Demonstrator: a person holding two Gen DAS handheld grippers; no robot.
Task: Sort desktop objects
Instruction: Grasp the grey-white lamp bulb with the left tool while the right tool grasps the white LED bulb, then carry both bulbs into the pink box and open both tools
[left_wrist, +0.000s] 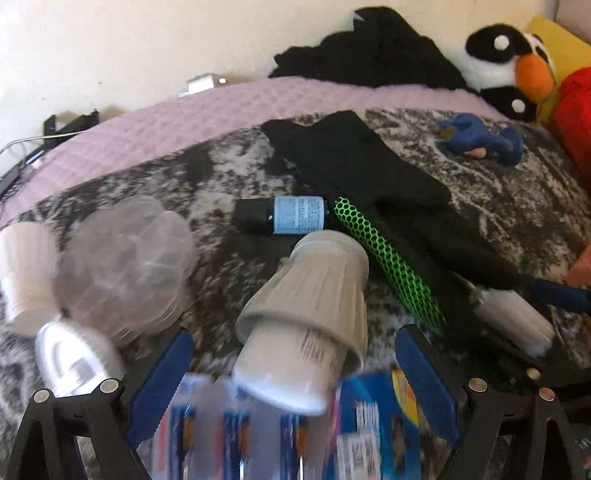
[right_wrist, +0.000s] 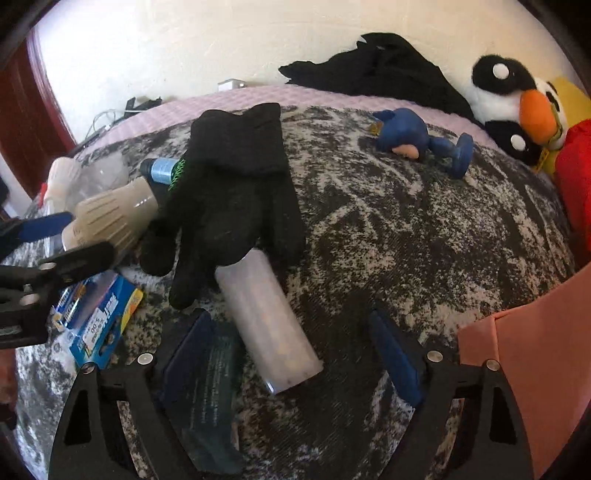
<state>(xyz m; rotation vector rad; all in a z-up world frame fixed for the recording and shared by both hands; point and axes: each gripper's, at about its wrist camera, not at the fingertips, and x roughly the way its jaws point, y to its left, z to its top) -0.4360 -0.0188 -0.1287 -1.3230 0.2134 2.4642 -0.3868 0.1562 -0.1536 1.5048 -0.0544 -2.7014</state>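
Note:
My left gripper (left_wrist: 295, 369) is open, its blue fingers on either side of a beige ribbed bottle (left_wrist: 306, 306) lying on the mottled blanket (left_wrist: 498, 206); it does not touch the bottle. A blue battery pack (left_wrist: 295, 432) lies under the gripper. My right gripper (right_wrist: 295, 350) is open around a clear plastic tube (right_wrist: 266, 317), not gripping it. Black gloves (right_wrist: 236, 184) lie over the tube's far end. The left gripper also shows in the right wrist view (right_wrist: 55, 240) by the beige bottle (right_wrist: 110, 218).
A small black bottle with a blue label (left_wrist: 282, 215), a green-mesh item (left_wrist: 388, 258), clear plastic cups (left_wrist: 125, 258), a white cup (left_wrist: 22, 273) and a silver object (left_wrist: 74, 358) lie around. A blue figurine (right_wrist: 421, 142), a penguin plush (right_wrist: 513, 99) and a pink box (right_wrist: 535, 362) are to the right.

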